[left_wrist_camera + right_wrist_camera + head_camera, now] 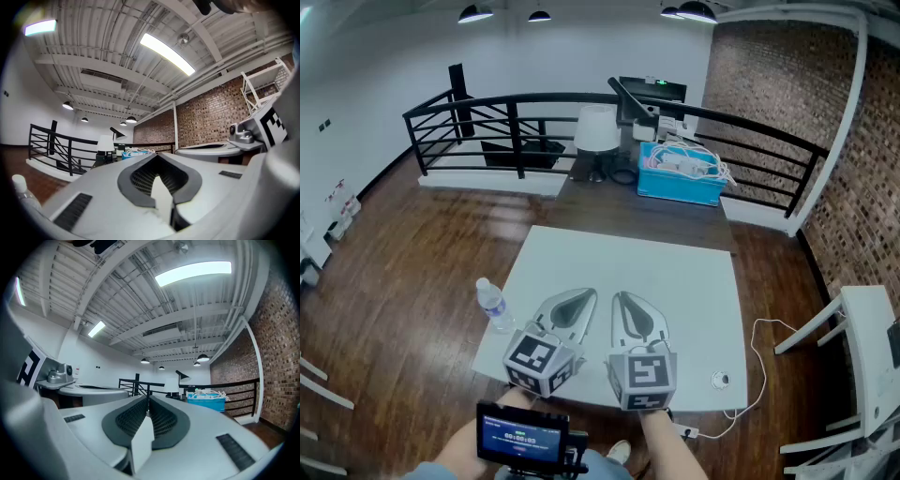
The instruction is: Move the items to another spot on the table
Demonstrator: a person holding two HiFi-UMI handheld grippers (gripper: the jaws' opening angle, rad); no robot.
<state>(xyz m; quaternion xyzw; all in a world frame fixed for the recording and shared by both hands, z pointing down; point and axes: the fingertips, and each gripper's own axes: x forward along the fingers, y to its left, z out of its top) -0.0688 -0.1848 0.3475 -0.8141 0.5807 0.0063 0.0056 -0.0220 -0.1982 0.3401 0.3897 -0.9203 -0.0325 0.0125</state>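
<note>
The left claw [590, 294] and right claw [620, 296] are both pressed together and empty. They are held level, side by side over the near tabletop [675, 281], seemingly poised before any reach. The water bottle [492, 306] stands upright at the tabletop's left edge, near the left claw — a small round thing [721, 380] by the right corner is too small to name.
</note>
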